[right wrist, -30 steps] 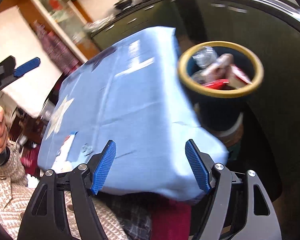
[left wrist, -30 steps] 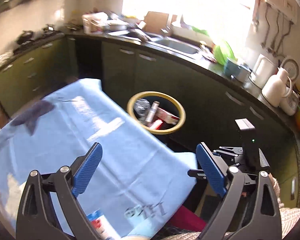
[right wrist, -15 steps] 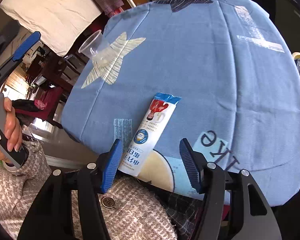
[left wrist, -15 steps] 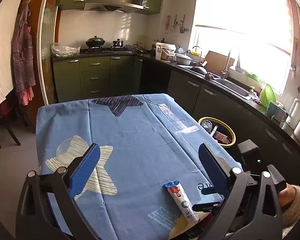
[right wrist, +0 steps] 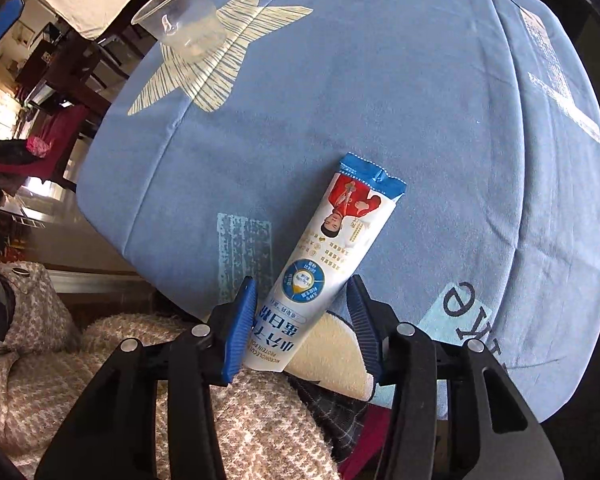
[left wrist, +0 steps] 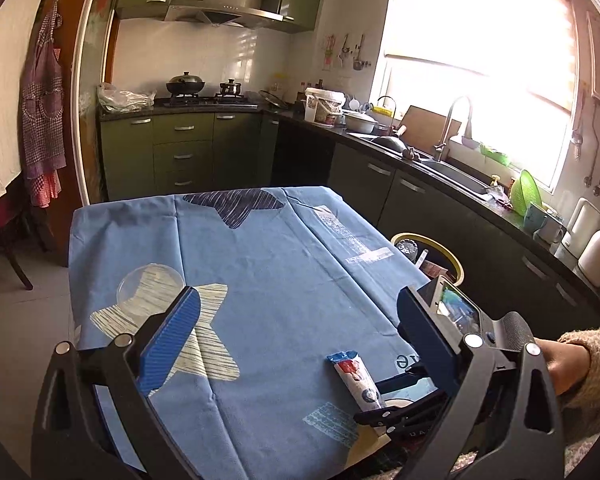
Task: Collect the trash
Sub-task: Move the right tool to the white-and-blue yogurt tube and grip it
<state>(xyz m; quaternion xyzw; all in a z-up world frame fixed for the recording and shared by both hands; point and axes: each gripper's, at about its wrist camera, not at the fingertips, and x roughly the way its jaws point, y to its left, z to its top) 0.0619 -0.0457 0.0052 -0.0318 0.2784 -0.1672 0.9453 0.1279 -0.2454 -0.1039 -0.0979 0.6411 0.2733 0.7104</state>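
Now our right gripper [right wrist: 300, 320] has come down over the sachet [right wrist: 332, 256] lying on the blue cloth of the worktop [right wrist: 420, 100]; its jaws are closing with the near end between them, pads seemingly not yet pressing. Half a second ago they stood wider. Our left gripper [left wrist: 296, 336] hovers, jaws wide and empty. A clear cup [right wrist: 180, 16] stands farther off, and the bin [left wrist: 456, 264] beside the worktop.

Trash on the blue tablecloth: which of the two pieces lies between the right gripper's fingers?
The long white sachet with blue ends, lying flat between the closing right gripper; the clear plastic cup stands far off.
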